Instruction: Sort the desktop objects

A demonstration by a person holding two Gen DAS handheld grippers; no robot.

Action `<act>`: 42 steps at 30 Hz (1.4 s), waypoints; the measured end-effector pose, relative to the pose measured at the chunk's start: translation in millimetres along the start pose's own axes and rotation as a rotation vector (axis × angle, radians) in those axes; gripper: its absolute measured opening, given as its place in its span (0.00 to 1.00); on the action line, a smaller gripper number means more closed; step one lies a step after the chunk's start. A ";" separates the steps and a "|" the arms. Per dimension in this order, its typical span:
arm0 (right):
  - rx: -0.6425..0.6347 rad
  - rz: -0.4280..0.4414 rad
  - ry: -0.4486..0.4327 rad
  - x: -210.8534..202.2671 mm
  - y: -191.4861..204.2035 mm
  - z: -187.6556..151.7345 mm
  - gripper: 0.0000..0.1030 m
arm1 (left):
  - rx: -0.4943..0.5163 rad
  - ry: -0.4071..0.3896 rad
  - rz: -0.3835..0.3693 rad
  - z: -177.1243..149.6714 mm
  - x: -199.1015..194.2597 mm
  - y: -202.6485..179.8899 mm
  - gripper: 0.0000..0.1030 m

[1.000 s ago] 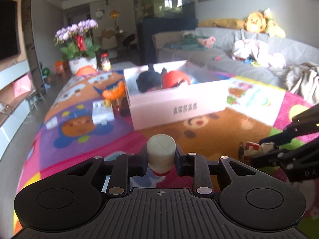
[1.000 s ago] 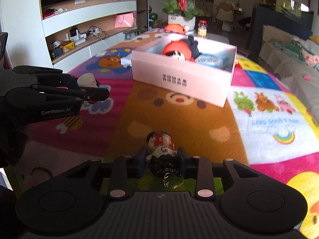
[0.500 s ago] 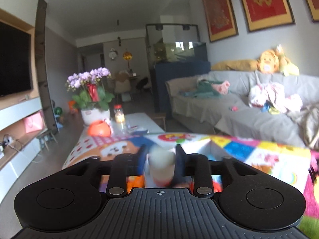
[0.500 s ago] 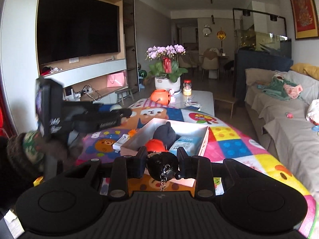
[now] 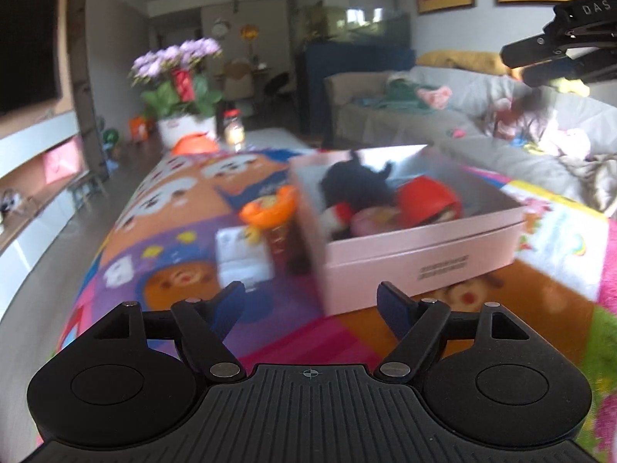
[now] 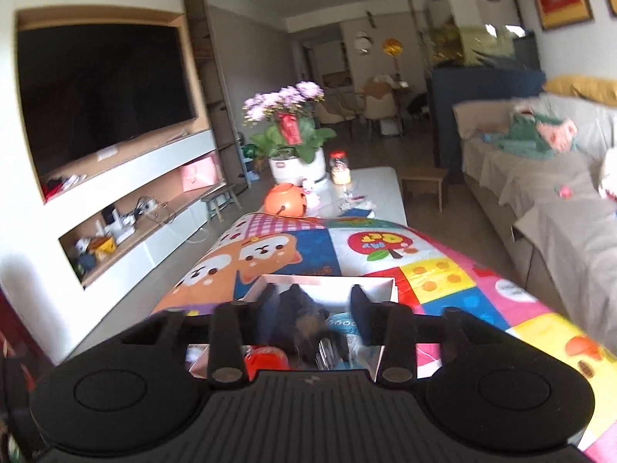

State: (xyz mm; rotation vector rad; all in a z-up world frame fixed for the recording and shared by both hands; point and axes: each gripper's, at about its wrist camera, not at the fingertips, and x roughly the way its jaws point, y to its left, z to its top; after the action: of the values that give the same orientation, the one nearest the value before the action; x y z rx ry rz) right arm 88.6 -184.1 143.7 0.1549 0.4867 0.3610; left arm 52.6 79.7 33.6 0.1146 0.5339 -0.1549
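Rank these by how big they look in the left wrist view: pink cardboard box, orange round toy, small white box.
1. Pink cardboard box, clearly largest.
2. Small white box and orange round toy look similar; blur prevents ranking.

The pink box (image 5: 424, 247) stands open at the top, so a tool could come down into it, though a black plush (image 5: 354, 185), a red toy (image 5: 428, 200) and other things already fill much of its floor. Just beside its left wall an orange toy (image 5: 270, 208) and a white packet (image 5: 241, 254) crowd that side. The table (image 5: 162, 270) in front of the box and to its right lies bare. The right tool (image 5: 559, 54) hangs above the box's right side.
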 end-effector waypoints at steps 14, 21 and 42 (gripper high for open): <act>-0.282 0.142 0.194 -11.9 47.0 -149.4 0.82 | -0.056 0.092 0.093 24.6 79.7 53.0 0.77; -0.137 0.187 0.256 1.9 42.2 -168.6 0.84 | -0.117 0.150 0.036 34.0 111.4 68.4 0.76; -0.029 0.198 0.268 10.5 26.9 -168.7 0.99 | 0.008 0.105 0.127 20.7 79.9 53.6 0.51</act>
State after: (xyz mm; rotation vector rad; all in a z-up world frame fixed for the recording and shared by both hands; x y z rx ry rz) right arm 7.6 -145.1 -2.0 0.1278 0.7326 0.5863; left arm 140.2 119.9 13.8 0.1650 0.6289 -0.0276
